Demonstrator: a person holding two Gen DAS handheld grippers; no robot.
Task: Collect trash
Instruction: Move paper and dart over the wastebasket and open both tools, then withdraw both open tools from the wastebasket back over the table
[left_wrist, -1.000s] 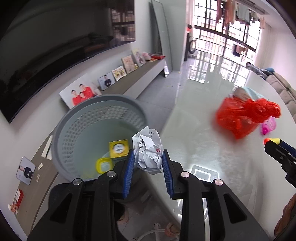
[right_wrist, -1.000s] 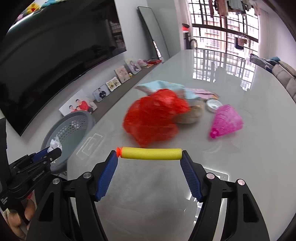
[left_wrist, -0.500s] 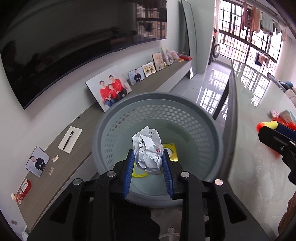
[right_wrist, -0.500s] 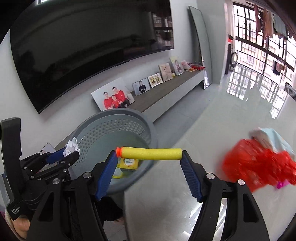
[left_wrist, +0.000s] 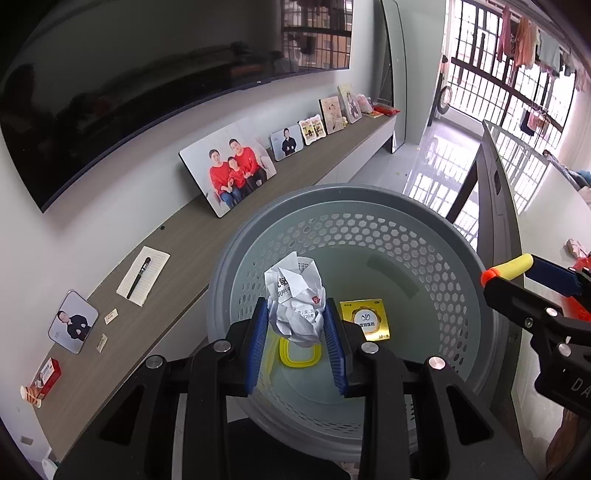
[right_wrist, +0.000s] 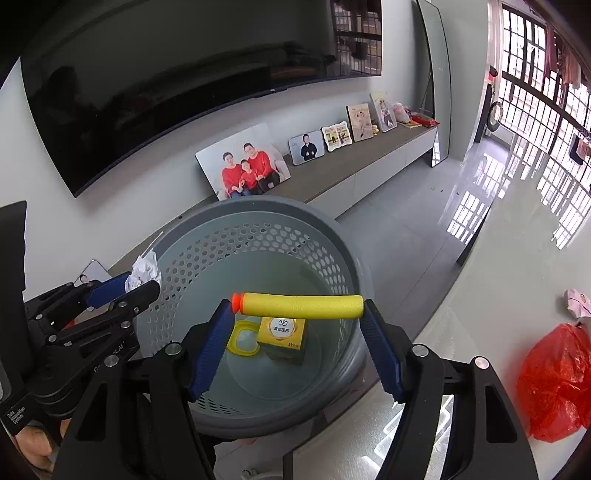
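Basket: centre of the right wrist frame, on the floor beside the table at right. Inside, on its bottom: box, ring lid just left of it. Bag: on the table, lower right. Shelf with photo frames: behind the basket, upper centre.

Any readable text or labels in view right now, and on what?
"Data Acquisition System": on the left gripper body, lower left of the right wrist view.
Crumpled paper: printed characters and digits, too creased to read.
Yellow box in the basket: round logo and characters, too small.
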